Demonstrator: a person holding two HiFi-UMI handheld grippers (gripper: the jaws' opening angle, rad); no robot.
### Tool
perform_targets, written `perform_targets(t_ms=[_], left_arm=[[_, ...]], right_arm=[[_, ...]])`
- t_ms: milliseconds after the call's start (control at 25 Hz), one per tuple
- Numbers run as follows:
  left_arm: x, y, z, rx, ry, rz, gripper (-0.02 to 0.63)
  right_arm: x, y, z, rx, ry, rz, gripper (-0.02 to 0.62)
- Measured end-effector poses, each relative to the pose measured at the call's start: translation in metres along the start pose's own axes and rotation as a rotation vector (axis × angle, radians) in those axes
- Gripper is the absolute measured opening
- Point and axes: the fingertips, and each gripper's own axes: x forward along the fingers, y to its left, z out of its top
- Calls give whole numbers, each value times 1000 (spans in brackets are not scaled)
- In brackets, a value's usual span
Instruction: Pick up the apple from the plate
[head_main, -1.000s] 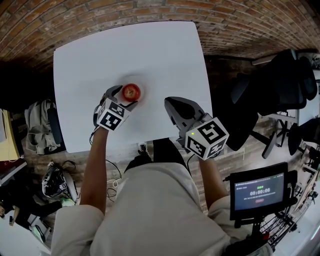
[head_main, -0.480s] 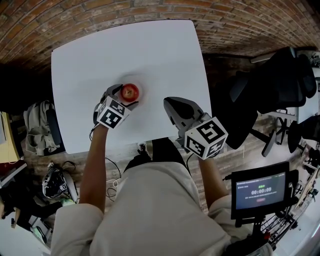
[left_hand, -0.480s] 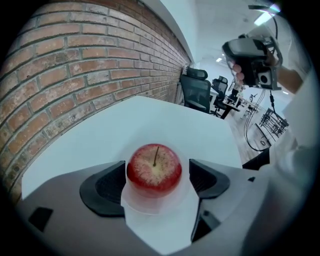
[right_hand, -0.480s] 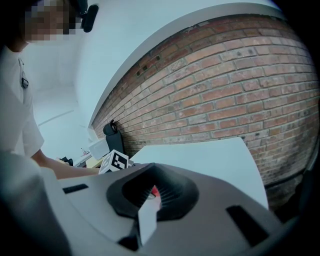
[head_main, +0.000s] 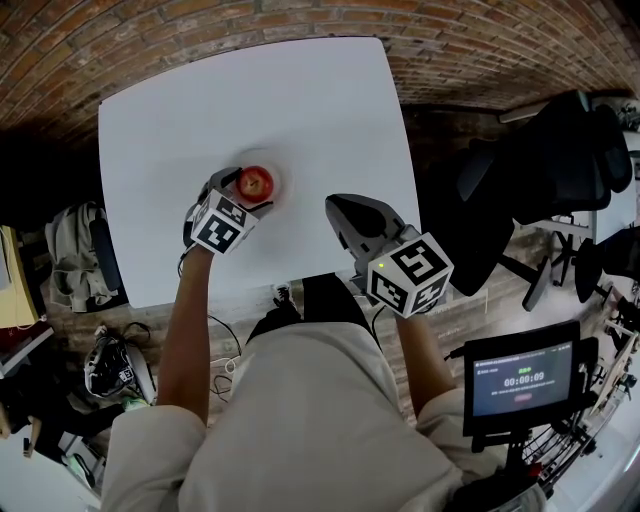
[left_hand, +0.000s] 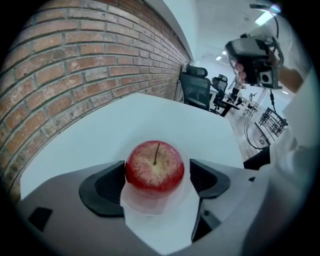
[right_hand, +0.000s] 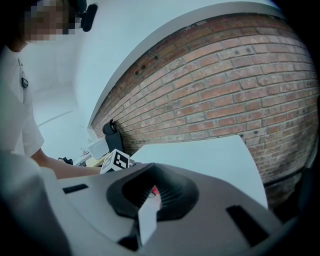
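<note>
- Your left gripper (left_hand: 157, 181) stands open around the apple (left_hand: 154, 167). Its jaws have just been opening, and the fruit sits between them without being squeezed.
- On the left side the dark pad (left_hand: 107, 187) lies right against the apple's skin. On the other side there is a small gap.
- You can see the apple upright, stem up, on a small pale plate (left_hand: 150, 204). The plate rests on the white table (head_main: 300, 100), toward the edge nearest you.
- From your head view, that gripper angles down over the plate, with its marker cube (head_main: 220, 228) on the near side.
- Your right gripper (head_main: 338, 208) hangs over the table edge to the right of the plate, apart from it. Its jaws are drawn together with only a thin slit between them, and nothing is held.
- Beyond the table runs a brick wall (right_hand: 235, 80).
- To your right stand a dark office chair (head_main: 540, 180) and a small screen (head_main: 520, 382).
</note>
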Motion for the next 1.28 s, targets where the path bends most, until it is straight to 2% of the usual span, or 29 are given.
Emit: perform_targets(t_ms=[680, 1120, 1280], left_arm=[[4, 5, -4, 50, 26, 82, 393], [6, 7, -5, 49, 27, 91, 393], [8, 6, -4, 73, 27, 100, 393]], right_arm=[[-1, -1, -6, 19, 9, -4, 0], [-4, -2, -6, 17, 6, -6, 0], [-6, -4, -7, 20, 3, -8, 0]])
